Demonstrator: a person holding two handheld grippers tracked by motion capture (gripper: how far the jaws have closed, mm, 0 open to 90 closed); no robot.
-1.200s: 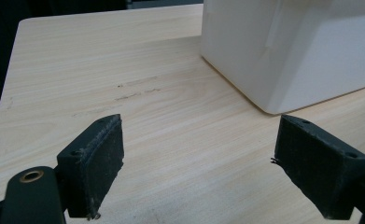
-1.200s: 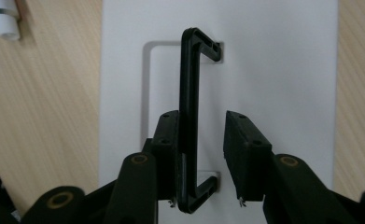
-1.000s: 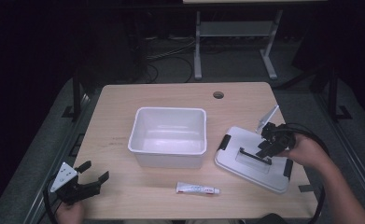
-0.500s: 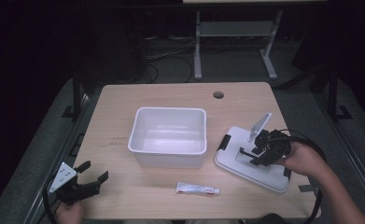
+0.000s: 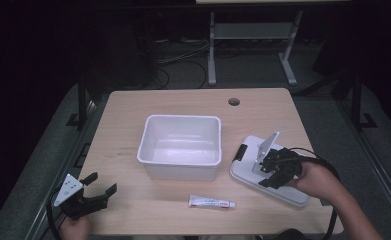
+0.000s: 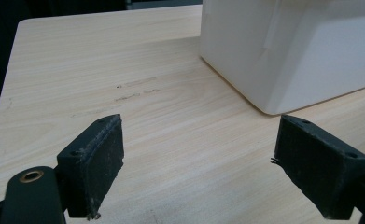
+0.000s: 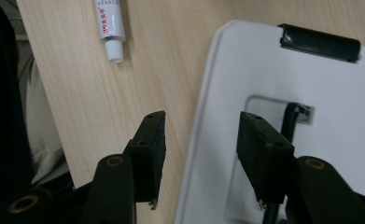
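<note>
Overhead, pale wooden table (image 5: 133, 125) amid dark room; both tongs (image 5: 99, 192) (image 5: 264, 172) open, empty.

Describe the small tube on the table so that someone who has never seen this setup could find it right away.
Start at the white bin in the middle of the wooden table. Just in front of it, near the person's edge, lies the tube. It is the one slim thing there, white with red print, lying flat left of the white lid.

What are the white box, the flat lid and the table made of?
The box looks like smooth, slightly see-through white plastic. The lid seems to be the same white plastic, with black clips. The table shows pale wood grain, maybe a printed laminate.
</note>
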